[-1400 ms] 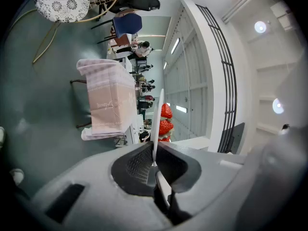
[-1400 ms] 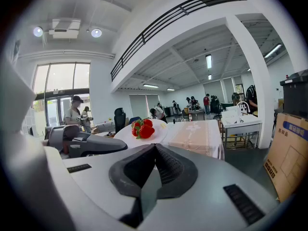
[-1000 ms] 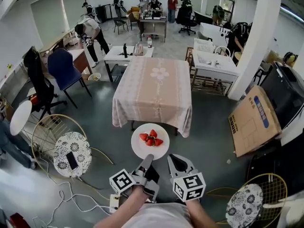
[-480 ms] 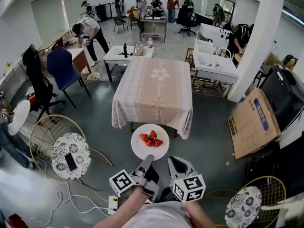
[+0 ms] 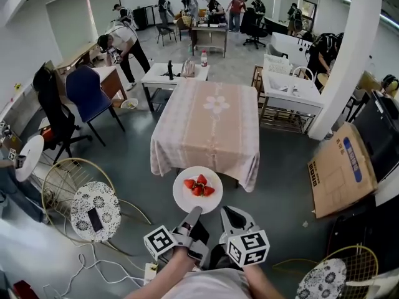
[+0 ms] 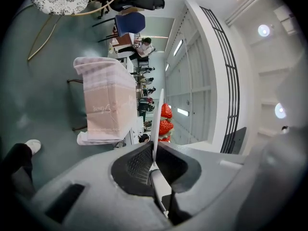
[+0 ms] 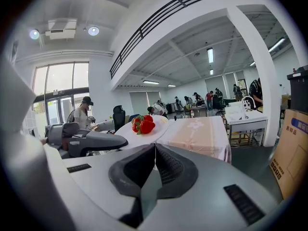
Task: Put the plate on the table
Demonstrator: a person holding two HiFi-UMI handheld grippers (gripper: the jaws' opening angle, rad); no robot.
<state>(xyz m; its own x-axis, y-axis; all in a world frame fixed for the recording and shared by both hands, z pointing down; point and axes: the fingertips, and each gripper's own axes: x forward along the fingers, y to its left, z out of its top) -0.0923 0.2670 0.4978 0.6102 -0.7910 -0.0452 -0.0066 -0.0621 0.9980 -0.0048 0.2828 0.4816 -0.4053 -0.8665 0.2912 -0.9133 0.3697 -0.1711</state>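
A white plate point(image 5: 197, 190) with strawberries point(image 5: 199, 185) hangs above the grey floor, just short of the pink-clothed table point(image 5: 209, 126). My left gripper point(image 5: 194, 210) is shut on the plate's near rim. In the left gripper view the plate point(image 6: 159, 110) runs edge-on out of the jaws, with the strawberries point(image 6: 165, 119) beside it and the table point(image 6: 106, 100) beyond. My right gripper point(image 5: 229, 213) stays just right of the plate, shut and holding nothing. The right gripper view shows its pads meeting point(image 7: 155, 148), the plate point(image 7: 155, 129) ahead to the left and the table point(image 7: 197, 134) beyond.
A round wicker chair with a floral cushion point(image 5: 95, 205) and a phone on it stands at the left, with cables point(image 5: 93, 260) on the floor. A cardboard box point(image 5: 341, 167) leans at the right by a white pillar point(image 5: 349, 61). Desks, chairs and people fill the back.
The table's near edge has drawn slightly closer to the plate. Both grippers keep their places, and the left one keeps its hold on the plate.
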